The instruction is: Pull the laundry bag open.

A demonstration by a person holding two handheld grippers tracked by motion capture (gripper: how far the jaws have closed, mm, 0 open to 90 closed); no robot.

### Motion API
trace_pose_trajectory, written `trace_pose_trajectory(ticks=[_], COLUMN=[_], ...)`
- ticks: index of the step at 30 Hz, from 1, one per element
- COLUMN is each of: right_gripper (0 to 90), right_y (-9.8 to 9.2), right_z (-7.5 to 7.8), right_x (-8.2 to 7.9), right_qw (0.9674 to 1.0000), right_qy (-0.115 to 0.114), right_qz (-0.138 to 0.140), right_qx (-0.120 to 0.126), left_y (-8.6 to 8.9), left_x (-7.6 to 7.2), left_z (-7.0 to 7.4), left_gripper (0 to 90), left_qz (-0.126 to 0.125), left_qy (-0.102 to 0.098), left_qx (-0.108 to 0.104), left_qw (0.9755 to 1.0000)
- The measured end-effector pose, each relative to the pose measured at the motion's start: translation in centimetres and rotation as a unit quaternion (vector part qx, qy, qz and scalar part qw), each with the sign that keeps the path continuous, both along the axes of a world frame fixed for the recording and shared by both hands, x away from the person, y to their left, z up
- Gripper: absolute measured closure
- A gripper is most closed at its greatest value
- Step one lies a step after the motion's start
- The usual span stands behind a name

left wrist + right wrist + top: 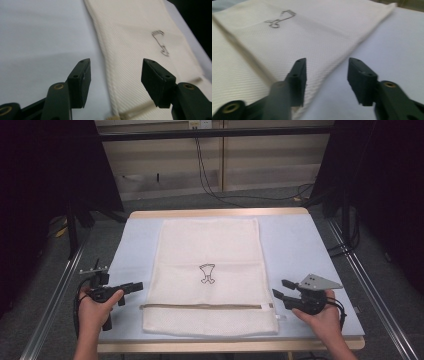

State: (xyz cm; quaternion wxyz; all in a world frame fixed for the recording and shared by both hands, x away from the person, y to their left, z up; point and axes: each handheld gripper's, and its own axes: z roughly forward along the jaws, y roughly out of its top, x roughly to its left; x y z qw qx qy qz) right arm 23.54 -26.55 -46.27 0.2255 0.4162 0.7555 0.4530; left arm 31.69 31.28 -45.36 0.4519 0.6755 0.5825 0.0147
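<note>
A cream mesh bag point(210, 250) lies flat on the pale blue table top point(300, 245). It bears a small dark line drawing point(207, 273) at its middle and a tan zip point(200, 306) along its near end. My left gripper point(131, 289) is held just off the bag's near left corner, jaws open and empty. In the left gripper view the gripper point(116, 75) hovers over the edge of the bag point(140, 45). My right gripper point(279, 288) sits off the near right corner, open and empty. In the right gripper view it point(327, 72) straddles the edge of the bag point(287, 45).
The wooden table rim point(220, 213) runs along the far side. Metal rails point(55, 290) flank the table on both sides. Black cables point(210, 180) trail over the grey floor behind. Dark curtains stand at the left and right.
</note>
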Motion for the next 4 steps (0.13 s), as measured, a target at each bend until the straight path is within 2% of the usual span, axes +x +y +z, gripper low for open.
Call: trace_pose_trajectory(ticks=[2, 4], right_gripper=[34.1, 29.6], right_y=[-0.80, -1.35], right_z=[-0.20, -0.47], right_x=[0.21, 0.40], right_qw=[0.9995, 0.9987], right_qy=[0.000, 0.009], right_qz=[-0.031, -0.049], right_qx=[0.004, -0.006], left_y=[-0.19, -0.34], left_x=[0.16, 0.23], left_z=[-0.07, -0.17], left_gripper=[35.5, 29.4], left_qz=[0.006, 0.014], left_qy=[-0.026, -0.049], left_qx=[0.018, 0.052], left_qw=[0.9995, 0.9973])
